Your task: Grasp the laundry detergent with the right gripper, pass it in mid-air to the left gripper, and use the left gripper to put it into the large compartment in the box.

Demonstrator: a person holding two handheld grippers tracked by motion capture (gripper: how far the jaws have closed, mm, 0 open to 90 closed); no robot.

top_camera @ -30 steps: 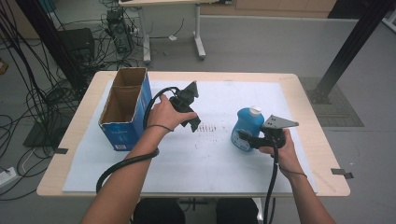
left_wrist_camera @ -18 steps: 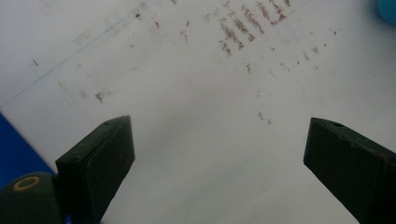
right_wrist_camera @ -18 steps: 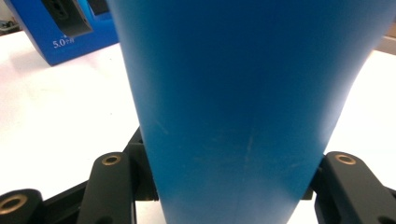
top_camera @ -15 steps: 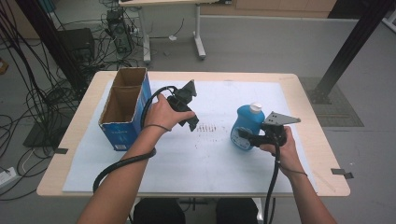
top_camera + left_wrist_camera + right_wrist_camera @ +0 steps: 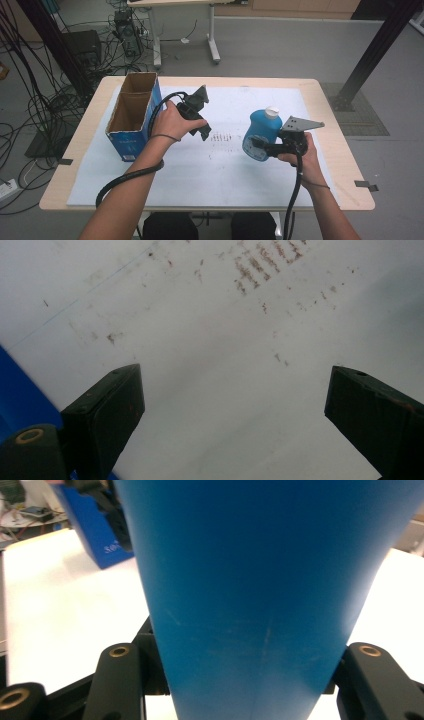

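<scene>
A blue bottle [image 5: 260,134] with a white cap hangs a little above the white sheet, right of centre. My right gripper [image 5: 260,146] is shut on its lower body; in the right gripper view the blue bottle [image 5: 255,580] stands pinched between both jaws. My left gripper [image 5: 205,131] hovers over the sheet just right of the open blue cardboard box [image 5: 131,117]. Its jaws stand wide apart in the left gripper view, my left gripper [image 5: 235,405] having only stained white sheet between its fingers.
The white sheet [image 5: 200,170] covers most of the wooden table [image 5: 330,115]. The box stands at the table's left, open side up. Cables trail from both grippers toward the front edge. Beyond the table are desk legs, tangled cables and a black post.
My right gripper has lifted the blue bottle a little off the sheet. The left gripper has stayed where it was.
</scene>
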